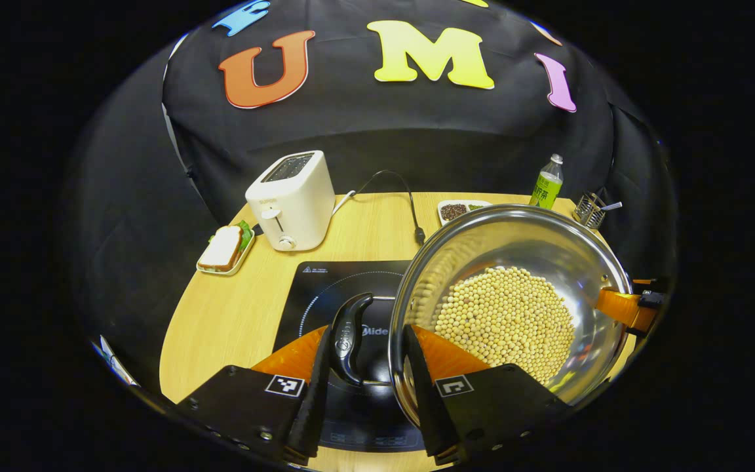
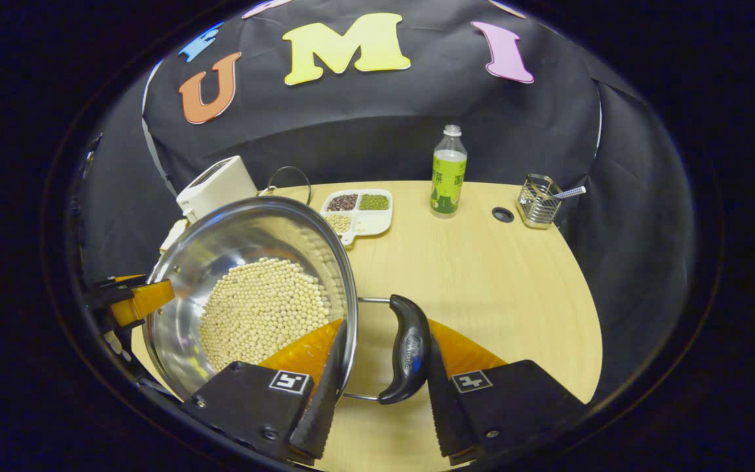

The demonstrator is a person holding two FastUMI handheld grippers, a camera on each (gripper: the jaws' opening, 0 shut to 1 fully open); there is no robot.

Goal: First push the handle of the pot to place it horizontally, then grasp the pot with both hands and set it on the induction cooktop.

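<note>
Steel pot (image 1: pixel 515 262) of pale beans (image 1: pixel 505 321), carried by its two side handles and partly over the induction cooktop (image 1: pixel 325 288). Left gripper (image 1: pixel 364 393) brackets the near handle (image 1: pixel 349 337); right gripper (image 2: pixel 381 400) brackets the far handle (image 2: pixel 406 349); firm clamping cannot be confirmed. Risk: uneven hands tip it, spilling beans onto the tabletop (image 2: pixel 482 275), or a handle slips free. Toaster (image 1: pixel 292 200) and bottle (image 2: pixel 448 170) stand well apart

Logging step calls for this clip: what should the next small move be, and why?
Probably carry the pot left and lower it: each gripper straddles a side handle, and it hangs partly over the induction cooktop, beans inside.
</note>
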